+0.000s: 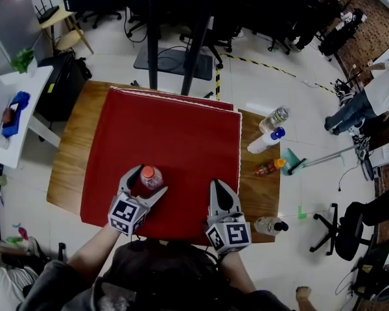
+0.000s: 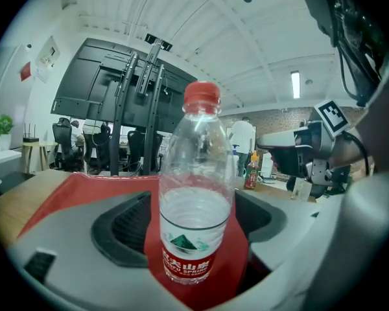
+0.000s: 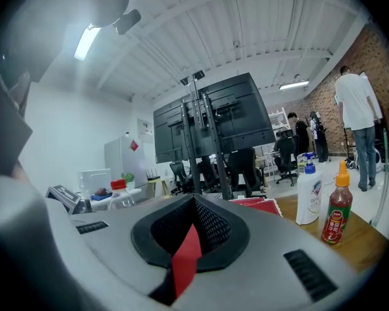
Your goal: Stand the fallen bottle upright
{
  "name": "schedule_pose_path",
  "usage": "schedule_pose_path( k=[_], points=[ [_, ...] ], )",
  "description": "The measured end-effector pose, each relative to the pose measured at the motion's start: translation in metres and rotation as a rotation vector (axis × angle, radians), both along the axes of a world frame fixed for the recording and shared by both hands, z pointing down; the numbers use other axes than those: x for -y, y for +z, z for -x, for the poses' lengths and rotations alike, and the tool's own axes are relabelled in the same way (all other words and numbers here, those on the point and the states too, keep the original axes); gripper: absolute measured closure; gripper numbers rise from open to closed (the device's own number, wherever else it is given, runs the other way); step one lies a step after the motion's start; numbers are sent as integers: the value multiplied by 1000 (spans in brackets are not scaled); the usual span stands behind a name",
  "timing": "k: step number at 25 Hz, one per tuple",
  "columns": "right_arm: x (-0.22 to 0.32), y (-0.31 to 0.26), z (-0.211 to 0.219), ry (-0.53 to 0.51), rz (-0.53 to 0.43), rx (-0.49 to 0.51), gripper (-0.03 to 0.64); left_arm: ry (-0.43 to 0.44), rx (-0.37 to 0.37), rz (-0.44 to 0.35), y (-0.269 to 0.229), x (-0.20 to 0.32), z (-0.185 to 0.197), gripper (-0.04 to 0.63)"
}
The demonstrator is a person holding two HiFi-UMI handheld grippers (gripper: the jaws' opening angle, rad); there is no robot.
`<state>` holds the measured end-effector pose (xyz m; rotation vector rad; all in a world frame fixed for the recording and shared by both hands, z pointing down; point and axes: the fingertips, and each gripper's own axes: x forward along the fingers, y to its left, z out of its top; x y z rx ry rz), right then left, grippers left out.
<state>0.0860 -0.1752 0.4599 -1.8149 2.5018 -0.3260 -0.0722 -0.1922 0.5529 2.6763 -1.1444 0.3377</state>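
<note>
L gripper [image 1: 145,184] jaws spread, bottle [image 2: 196,193] standing between them. L gripper view shows red cloth [image 1: 175,135] in a thin gap on each side of the bottle, so pads [image 2: 126,229] look just off it, not pinching; can't rule out light contact low down. Bottle long axis vertical, red cap up, base on the cloth, approx half full, label facing cam. It sits at the near-left part of the cloth, right in front of the L jaws, so L is the nearer hand by far.

R gripper [image 1: 220,188] is to the bottle's right, apart from it, jaws pressed together w/ only a sliver of cloth showing between, nothing held.

Judgement: bottle looks already upright, task approx done; next move for L is prob a straight back-out w/o clipping the bottle, since it could tip.

Further out, on the bare table [image 1: 259,193] right of the cloth: sauce bottle [image 1: 270,167], white bottle [image 1: 266,140], plus a clear one lying near the front edge [image 1: 270,225].
</note>
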Motion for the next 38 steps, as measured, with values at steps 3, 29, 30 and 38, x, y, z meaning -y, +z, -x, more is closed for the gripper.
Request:
schedule_pose_path(
  k=[3,29,30,38],
  points=[
    [0,-2,-2,0,-4,1,601,-30,-20,-37,-17,-3,7,167],
    [-1,-50,11,-69,-93,-4,601,-180,-128,-210,-152,-8,48,346],
    [1,-55,11,-65,-106,1,601,-193,-123,-210,-154,-6,47,370],
    [6,-86,9,-66,-176,-12,603,-236,-96,-242,-174,1,35,569]
  ],
)
